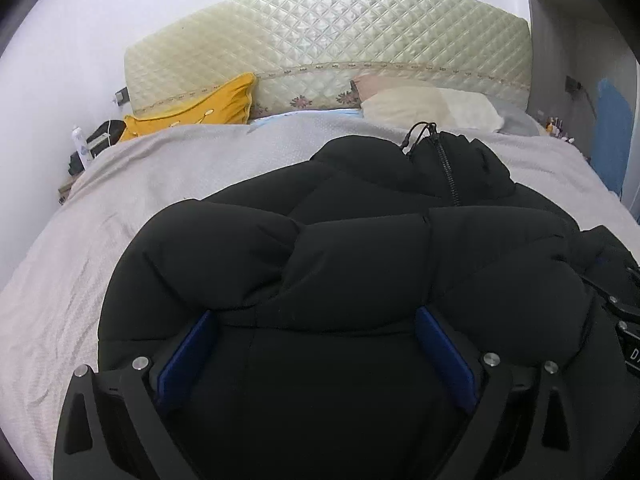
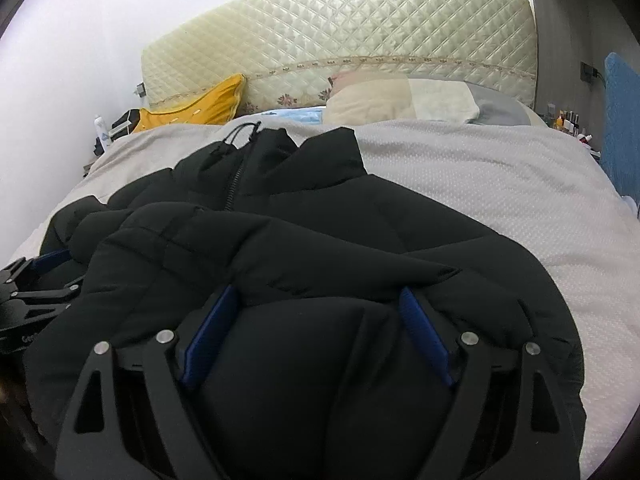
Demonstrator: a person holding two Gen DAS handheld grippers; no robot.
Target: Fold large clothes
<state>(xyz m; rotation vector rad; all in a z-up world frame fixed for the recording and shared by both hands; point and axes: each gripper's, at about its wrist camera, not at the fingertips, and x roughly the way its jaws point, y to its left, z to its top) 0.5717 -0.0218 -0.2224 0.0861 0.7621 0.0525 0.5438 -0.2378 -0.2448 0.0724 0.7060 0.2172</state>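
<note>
A black puffer jacket (image 1: 360, 240) lies on the bed, its collar, zipper and drawcord toward the headboard; it also shows in the right wrist view (image 2: 340, 232). My left gripper (image 1: 316, 320) is open, its blue pads spread wide with padded jacket fabric bulging between them. My right gripper (image 2: 320, 300) is open too, pads spread around a thick bulge of the jacket's near edge. The right gripper's frame shows at the right edge of the left view (image 1: 624, 320); the left gripper shows at the left edge of the right view (image 2: 36, 280).
The bed has a light grey cover (image 1: 160, 184). At its head lie a yellow pillow (image 1: 200, 108), a cream pillow (image 1: 428, 108) and a quilted cream headboard (image 1: 328, 40). A nightstand with a bottle (image 1: 80, 144) stands at the left; small bottles (image 2: 568, 120) at the right.
</note>
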